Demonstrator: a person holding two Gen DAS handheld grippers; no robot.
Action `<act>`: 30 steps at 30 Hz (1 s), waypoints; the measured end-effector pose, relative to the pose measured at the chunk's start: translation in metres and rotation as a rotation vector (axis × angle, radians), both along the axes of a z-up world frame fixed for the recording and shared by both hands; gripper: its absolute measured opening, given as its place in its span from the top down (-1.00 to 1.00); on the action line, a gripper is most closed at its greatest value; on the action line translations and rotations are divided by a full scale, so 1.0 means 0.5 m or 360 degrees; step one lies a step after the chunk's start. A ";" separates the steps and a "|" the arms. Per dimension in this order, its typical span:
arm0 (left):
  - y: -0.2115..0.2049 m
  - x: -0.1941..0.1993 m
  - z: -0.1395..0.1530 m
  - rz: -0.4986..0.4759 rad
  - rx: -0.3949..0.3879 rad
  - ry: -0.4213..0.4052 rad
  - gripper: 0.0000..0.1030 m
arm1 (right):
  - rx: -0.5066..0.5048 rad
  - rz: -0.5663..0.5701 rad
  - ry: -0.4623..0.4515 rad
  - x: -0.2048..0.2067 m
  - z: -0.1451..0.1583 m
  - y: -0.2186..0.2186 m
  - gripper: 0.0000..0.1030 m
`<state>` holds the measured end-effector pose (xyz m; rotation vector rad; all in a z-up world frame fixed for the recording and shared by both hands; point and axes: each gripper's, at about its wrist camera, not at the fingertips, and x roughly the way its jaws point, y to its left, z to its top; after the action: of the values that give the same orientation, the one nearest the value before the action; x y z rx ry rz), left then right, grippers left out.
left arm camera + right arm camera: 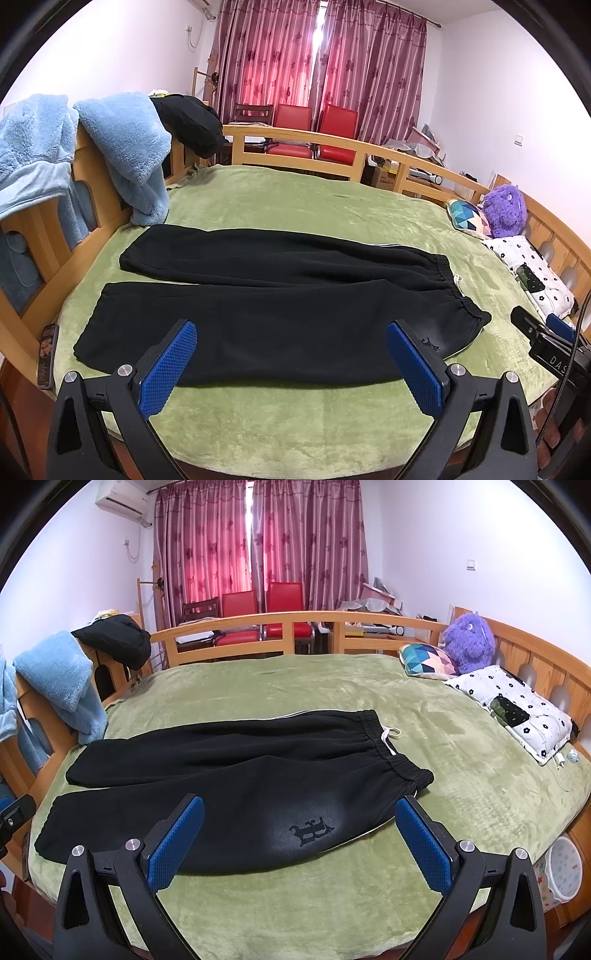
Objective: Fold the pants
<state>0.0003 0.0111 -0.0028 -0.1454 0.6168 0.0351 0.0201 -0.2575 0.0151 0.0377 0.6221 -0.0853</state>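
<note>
Pants: black fleece sweatpants [229, 775], flat on green plush bed blanket [295, 904]; ornate "B" logo [311, 830]; elastic waistband.
Left gripper [291, 365]: jaws released, empty.
Right gripper [300, 843]: jaws released, empty.

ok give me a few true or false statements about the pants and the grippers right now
1. The pants lie spread flat on the green blanket. True.
2. The left gripper is shut on a pant leg. False: it is open and holds nothing.
3. The waistband points toward the pillow. True.
4. The pants are already folded in half. False: both legs lie side by side, unfolded.
5. The right gripper is open. True.
</note>
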 end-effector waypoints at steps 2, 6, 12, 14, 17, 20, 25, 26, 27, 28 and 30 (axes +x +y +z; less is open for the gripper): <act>0.000 -0.001 0.001 0.0002 -0.0001 0.0001 -1.00 | -0.0003 -0.0005 0.0001 0.001 -0.001 -0.001 -0.97; -0.005 0.000 -0.003 -0.0004 -0.0003 0.0005 -1.00 | 0.0005 -0.0006 0.0001 0.001 -0.003 -0.002 -0.97; -0.013 0.002 -0.006 -0.0008 0.0006 0.0009 -1.00 | 0.0012 -0.0005 0.0009 0.003 -0.003 -0.003 -0.97; -0.012 0.001 -0.007 -0.0008 0.0001 0.0008 -1.00 | 0.0011 -0.0008 0.0007 0.003 -0.003 -0.003 -0.97; -0.014 0.001 -0.008 -0.0008 -0.0001 0.0009 -1.00 | 0.0011 -0.0008 0.0007 0.003 -0.003 -0.003 -0.97; -0.015 0.001 -0.008 -0.0007 -0.0001 0.0010 -1.00 | 0.0010 -0.0011 0.0008 0.004 -0.005 -0.006 -0.97; -0.017 0.001 -0.012 -0.0009 -0.0006 0.0009 -1.00 | 0.0008 -0.0012 0.0003 0.004 -0.005 -0.005 -0.97; -0.019 0.001 -0.013 -0.0010 -0.0007 0.0010 -1.00 | 0.0008 -0.0011 0.0002 0.005 -0.005 -0.004 -0.97; -0.018 0.000 -0.012 -0.0008 -0.0004 0.0010 -1.00 | 0.0006 -0.0013 0.0002 0.005 -0.003 -0.003 -0.97; -0.018 -0.001 -0.013 -0.0004 -0.0004 0.0012 -1.00 | 0.0004 -0.0013 0.0000 0.006 -0.004 -0.003 -0.97; -0.018 0.000 -0.014 -0.0009 -0.0008 0.0014 -1.00 | 0.0012 -0.0008 -0.0002 0.005 -0.003 -0.003 -0.97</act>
<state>0.0002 0.0021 -0.0098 -0.1484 0.6258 0.0286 0.0227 -0.2590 0.0138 0.0468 0.6213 -0.0877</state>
